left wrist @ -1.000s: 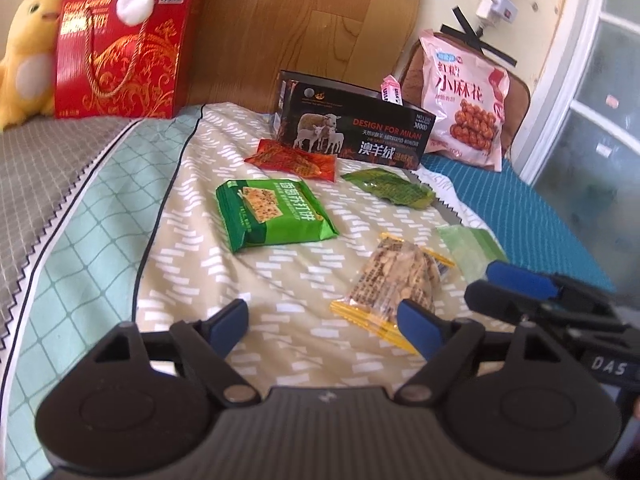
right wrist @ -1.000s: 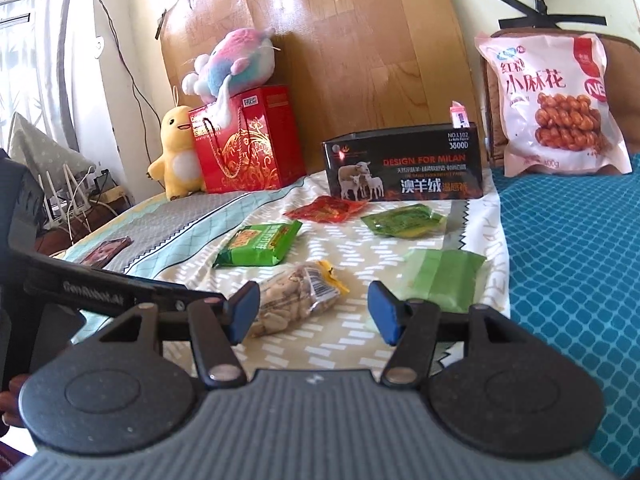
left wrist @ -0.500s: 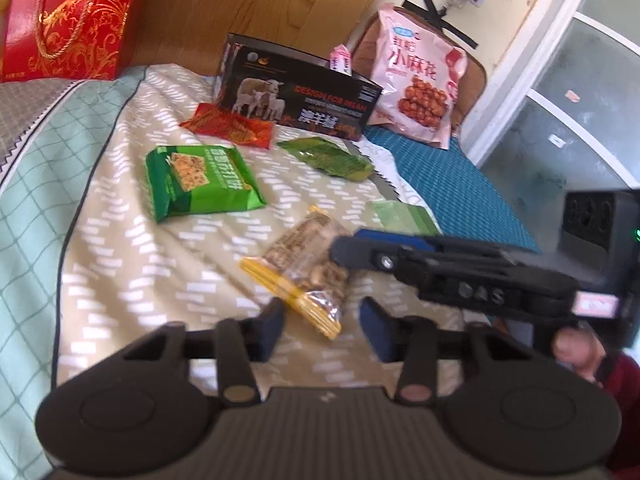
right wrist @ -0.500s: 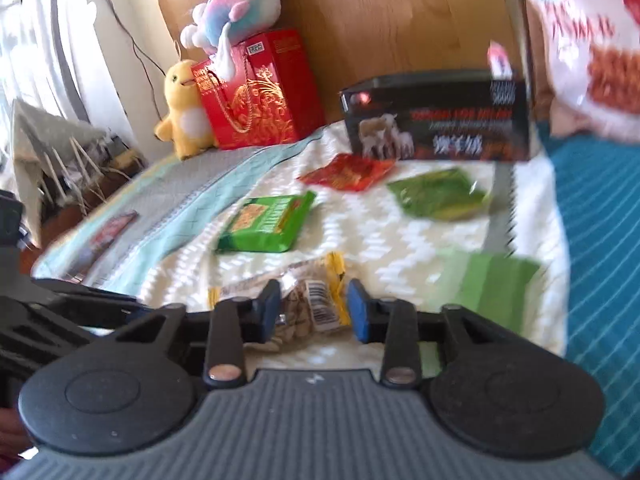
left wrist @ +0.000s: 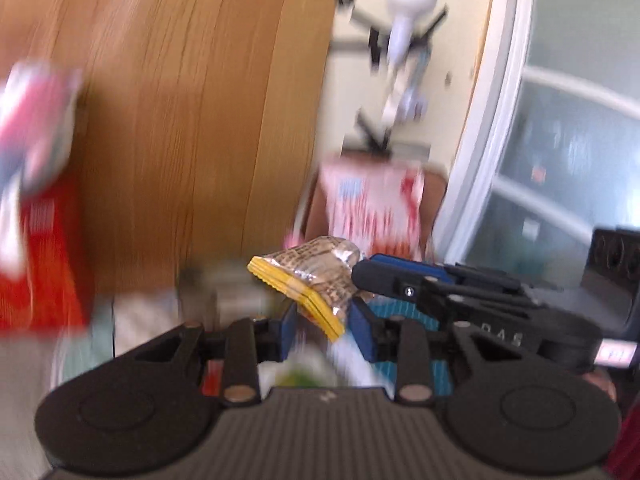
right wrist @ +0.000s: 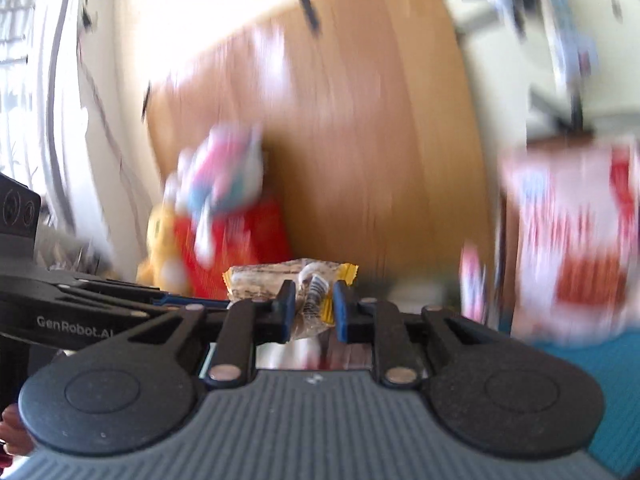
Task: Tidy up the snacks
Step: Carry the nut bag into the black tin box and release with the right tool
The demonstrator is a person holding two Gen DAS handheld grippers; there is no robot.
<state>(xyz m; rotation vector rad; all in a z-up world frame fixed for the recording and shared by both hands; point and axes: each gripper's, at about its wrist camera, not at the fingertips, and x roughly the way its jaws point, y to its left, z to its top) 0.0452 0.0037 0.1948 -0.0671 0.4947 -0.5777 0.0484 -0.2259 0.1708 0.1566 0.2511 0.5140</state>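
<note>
The right gripper point(right wrist: 311, 309), its jaws just closing, is pinching one end of the clear snack packet point(right wrist: 280, 276); the left gripper point(right wrist: 192, 300) is reaching in from the left against blurred surroundings.

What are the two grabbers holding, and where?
Both hold one snack packet: the left gripper pinches its yellow end, the right gripper the other end.

Each view looks forward along its own gripper's fingers, close behind the clear snack packet point(left wrist: 316, 272), toward the wooden headboard point(left wrist: 192, 128). The left wrist view faces the headboard's right edge; the right wrist view takes it from farther right. Both share packet and headboard.
</note>
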